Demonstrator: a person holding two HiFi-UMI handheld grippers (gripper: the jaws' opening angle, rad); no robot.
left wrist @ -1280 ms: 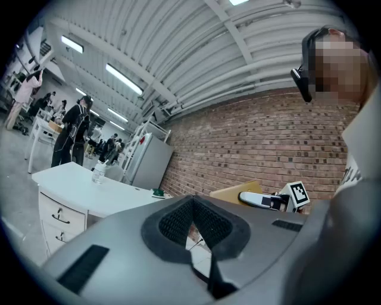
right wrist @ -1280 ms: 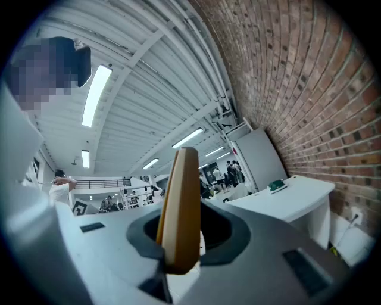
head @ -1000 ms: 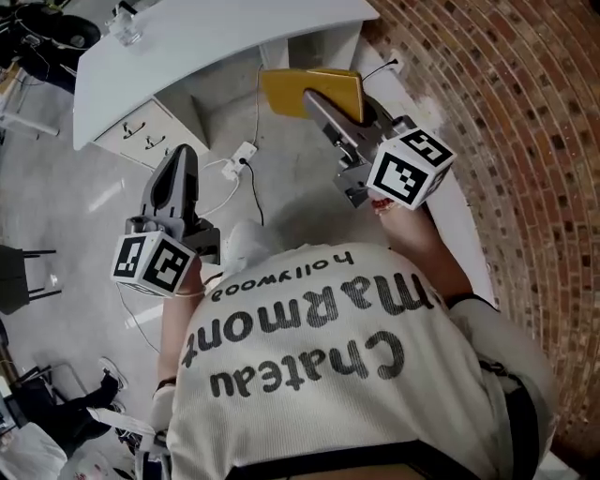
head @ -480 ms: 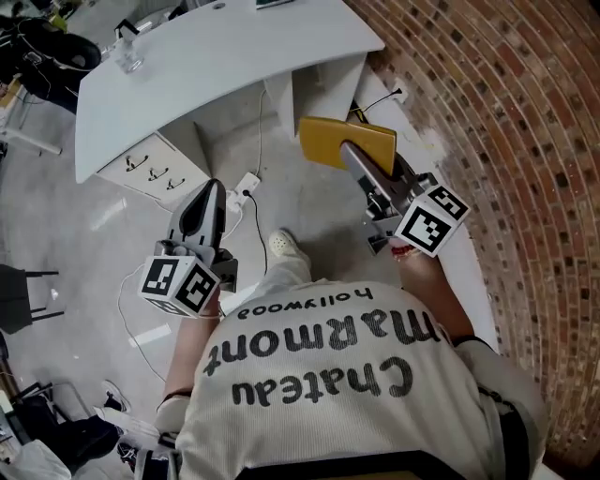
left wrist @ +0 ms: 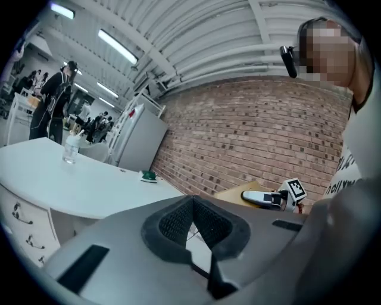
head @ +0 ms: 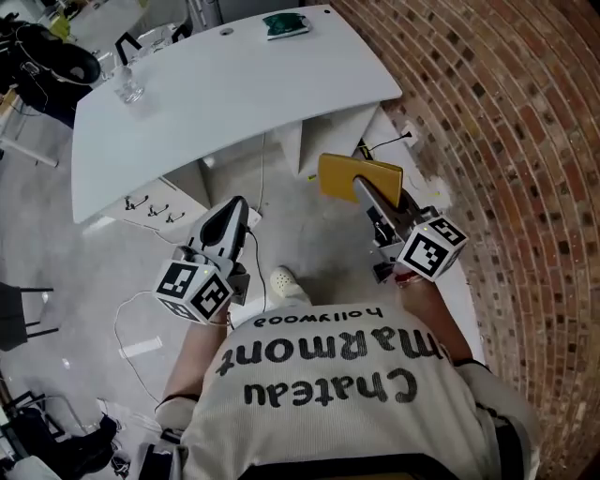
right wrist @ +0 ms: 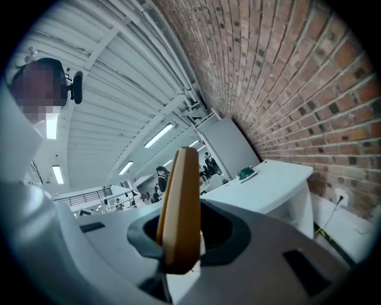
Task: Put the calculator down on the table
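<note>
Right now my right gripper (head: 368, 194) holds the calculator (head: 359, 176), a flat yellow slab clamped by its near end between the two jaws. In the right gripper view it stands edge-on and upright between the pads, which press on both of its faces. The jaws sit at a narrow opening set by the slab's thickness. The calculator is in the air, not yet on the bench (head: 234, 94). From the head view it shows just near of the bench's right end, above the pale floor (head: 84, 253) and beside the brick wall (head: 506, 122) that runs along the right. My left gripper (head: 232, 217) is out over the floor to the left, well apart from the calculator. Its jaws are drawn together so the pads meet at the tips, with nothing between them. The white bench top lies far from me. It carries a clear container (head: 129, 89) towards its left end and a small green thing (head: 284, 25) near its far right corner. A white drawer unit (head: 155, 202) stands under the bench's left part.
</note>
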